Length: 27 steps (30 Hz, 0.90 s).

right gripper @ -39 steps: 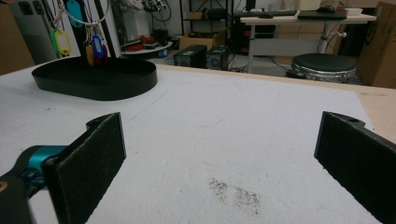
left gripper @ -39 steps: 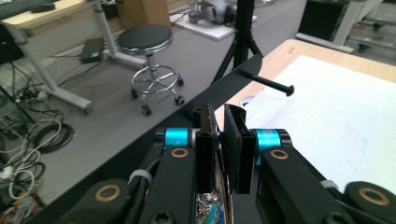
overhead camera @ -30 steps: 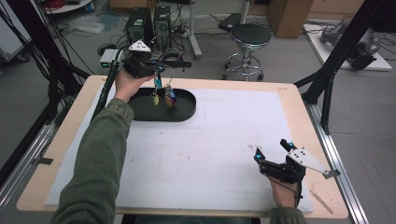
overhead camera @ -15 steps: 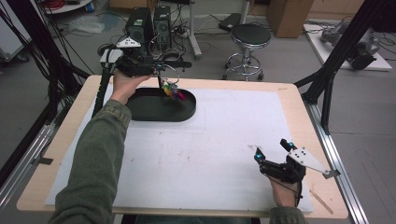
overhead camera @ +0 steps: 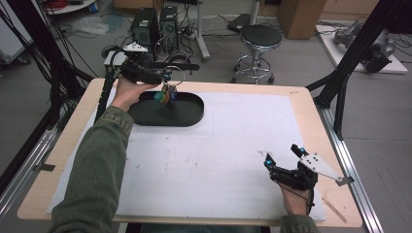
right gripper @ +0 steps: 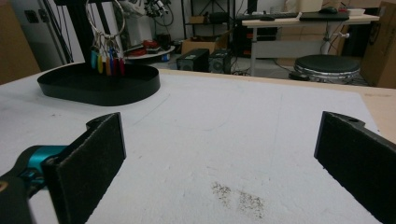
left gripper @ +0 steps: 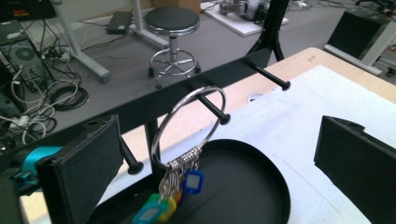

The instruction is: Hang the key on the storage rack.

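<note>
The key ring [left gripper: 187, 128], a large steel loop carrying several keys and coloured plastic tags, hangs from the middle peg [left gripper: 212, 108] of a black rack [left gripper: 140, 100] that stands at the far edge of the black oval tray [left gripper: 252, 186]. In the left gripper view the loop rests over that peg, and the blue, yellow and green tags [left gripper: 175, 198] dangle from its low end above the tray's floor. In the high view the ring [overhead camera: 174, 80] and its tags sit over the tray's far rim [overhead camera: 189, 97], toward the left half of the tray.

The left gripper [overhead camera: 160, 77] is held just behind and above the tray's far-left end, pointing along the rack. Its jaws have just been opening and now stand wide apart; in the left gripper view the two black pads [left gripper: 81, 175] flank the ring without touching it, so the ring is released and hangs on the peg alone.

The right gripper [overhead camera: 283, 158] rests well away from the tray, near the table's front-right corner on the white mat [overhead camera: 233, 145]. Its jaws are spread wide with bare mat between them; in the right gripper view the tray [right gripper: 100, 84] and the hanging ring [right gripper: 105, 18] lie far ahead to its left.
</note>
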Each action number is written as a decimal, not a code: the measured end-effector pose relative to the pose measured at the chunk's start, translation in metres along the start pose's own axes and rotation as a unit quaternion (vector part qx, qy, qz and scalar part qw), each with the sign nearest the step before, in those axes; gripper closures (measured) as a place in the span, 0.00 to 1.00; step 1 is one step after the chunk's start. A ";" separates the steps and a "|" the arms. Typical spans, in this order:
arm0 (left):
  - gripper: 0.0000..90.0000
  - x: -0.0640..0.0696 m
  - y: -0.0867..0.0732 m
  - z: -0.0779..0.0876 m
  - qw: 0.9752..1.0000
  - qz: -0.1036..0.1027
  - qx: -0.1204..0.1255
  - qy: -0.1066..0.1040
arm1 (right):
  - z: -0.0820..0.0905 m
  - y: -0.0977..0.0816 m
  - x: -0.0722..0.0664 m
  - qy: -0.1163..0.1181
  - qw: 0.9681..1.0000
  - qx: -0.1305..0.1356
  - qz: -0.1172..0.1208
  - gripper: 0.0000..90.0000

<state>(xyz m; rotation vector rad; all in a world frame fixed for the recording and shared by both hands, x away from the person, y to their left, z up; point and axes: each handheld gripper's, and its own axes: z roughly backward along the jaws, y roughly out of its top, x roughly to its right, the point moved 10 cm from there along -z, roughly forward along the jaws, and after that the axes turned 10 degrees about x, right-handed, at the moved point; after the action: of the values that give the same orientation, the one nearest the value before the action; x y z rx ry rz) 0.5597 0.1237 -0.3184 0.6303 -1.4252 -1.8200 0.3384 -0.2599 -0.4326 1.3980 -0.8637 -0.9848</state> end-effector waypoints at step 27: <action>0.02 0.013 -0.020 0.042 1.000 0.001 0.022 -0.015 | -0.001 0.002 -0.002 0.001 1.000 0.003 0.006 0.01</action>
<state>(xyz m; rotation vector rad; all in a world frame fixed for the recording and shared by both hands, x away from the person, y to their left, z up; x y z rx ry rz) 0.5153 0.1413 -0.3257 0.6250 -1.4880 -1.8076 0.3386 -0.2576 -0.4309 1.3974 -0.8722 -0.9729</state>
